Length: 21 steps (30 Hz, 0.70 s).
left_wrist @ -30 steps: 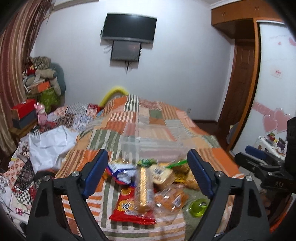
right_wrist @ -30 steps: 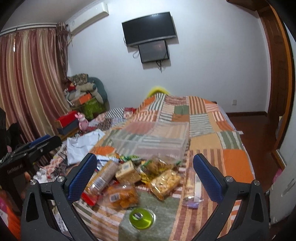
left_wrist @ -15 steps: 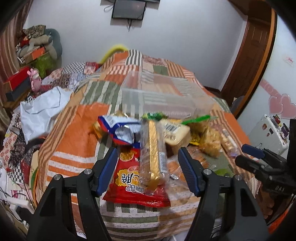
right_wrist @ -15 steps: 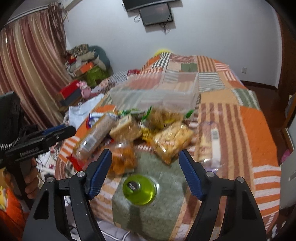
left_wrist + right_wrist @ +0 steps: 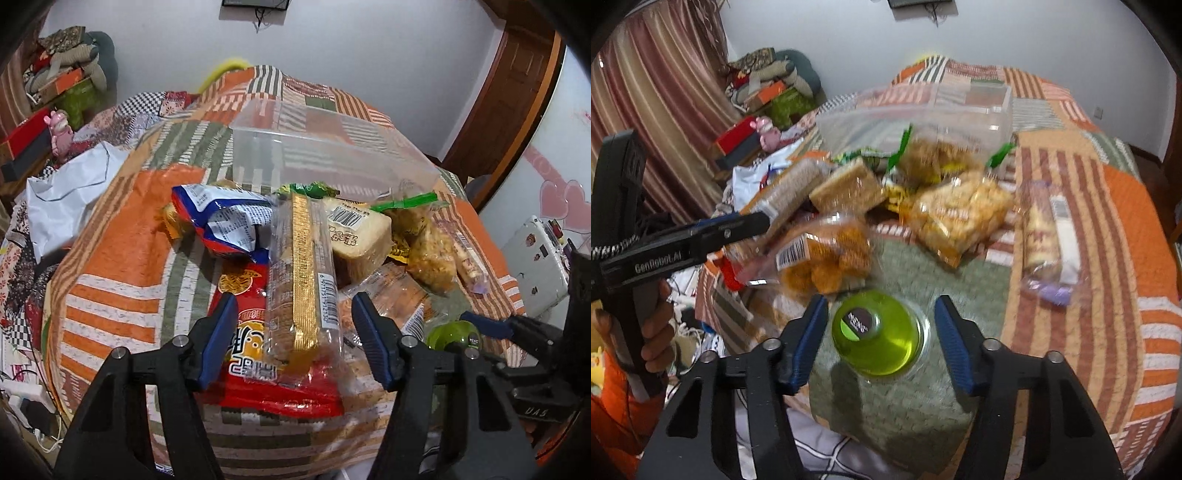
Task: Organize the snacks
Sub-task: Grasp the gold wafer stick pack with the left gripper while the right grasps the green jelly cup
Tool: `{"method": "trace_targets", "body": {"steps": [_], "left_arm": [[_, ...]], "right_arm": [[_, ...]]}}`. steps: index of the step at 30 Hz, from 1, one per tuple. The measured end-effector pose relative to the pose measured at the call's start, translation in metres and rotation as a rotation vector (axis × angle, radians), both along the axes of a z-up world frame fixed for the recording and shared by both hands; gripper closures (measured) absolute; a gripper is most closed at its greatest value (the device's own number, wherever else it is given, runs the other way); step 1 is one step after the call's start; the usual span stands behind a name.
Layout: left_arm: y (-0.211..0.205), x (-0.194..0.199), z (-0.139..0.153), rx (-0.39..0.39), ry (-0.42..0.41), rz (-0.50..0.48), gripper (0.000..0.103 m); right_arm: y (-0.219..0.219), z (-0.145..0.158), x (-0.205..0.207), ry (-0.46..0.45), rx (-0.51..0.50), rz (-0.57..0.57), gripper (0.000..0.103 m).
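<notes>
My left tongs (image 5: 295, 332) are closing around the long cracker sleeve (image 5: 301, 273), my right tongs (image 5: 881, 328) around the green bottle (image 5: 877, 332); neither pinches yet, so I centre both first.

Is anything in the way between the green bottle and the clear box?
Yes. A pile of snack bags lies on the bed between the green bottle and the clear box. Nothing separates the right gripper from the bottle.

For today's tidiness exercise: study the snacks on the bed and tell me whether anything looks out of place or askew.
Yes. The packets lie in a loose heap, some overlapping: the long clear cracker sleeve with a gold strip lies across the red noodle packet, while the clear plastic storage box behind them appears empty.
</notes>
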<state>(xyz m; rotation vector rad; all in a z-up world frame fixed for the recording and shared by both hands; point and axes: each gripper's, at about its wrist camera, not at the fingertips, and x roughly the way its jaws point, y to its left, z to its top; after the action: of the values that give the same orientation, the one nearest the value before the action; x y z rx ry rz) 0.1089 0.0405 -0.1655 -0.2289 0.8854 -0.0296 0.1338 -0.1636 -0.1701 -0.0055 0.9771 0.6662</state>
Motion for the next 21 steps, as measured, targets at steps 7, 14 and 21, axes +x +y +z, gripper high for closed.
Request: {"method": "trace_targets", "body": {"steps": [7, 14, 21], "left_arm": [[-0.002, 0.014, -0.008, 0.000, 0.022, -0.001, 0.041], [-0.006, 0.023, -0.015, 0.038, 0.020, -0.006, 0.049], [-0.013, 0.024, -0.016, 0.081, -0.004, -0.025, 0.066]], "right_arm": [[-0.003, 0.002, 0.001, -0.010, 0.012, -0.012, 0.056], [-0.009, 0.006, 0.007, -0.035, 0.020, -0.061, 0.059], [-0.012, 0.006, 0.008, -0.037, 0.037, -0.090, 0.059]]}}
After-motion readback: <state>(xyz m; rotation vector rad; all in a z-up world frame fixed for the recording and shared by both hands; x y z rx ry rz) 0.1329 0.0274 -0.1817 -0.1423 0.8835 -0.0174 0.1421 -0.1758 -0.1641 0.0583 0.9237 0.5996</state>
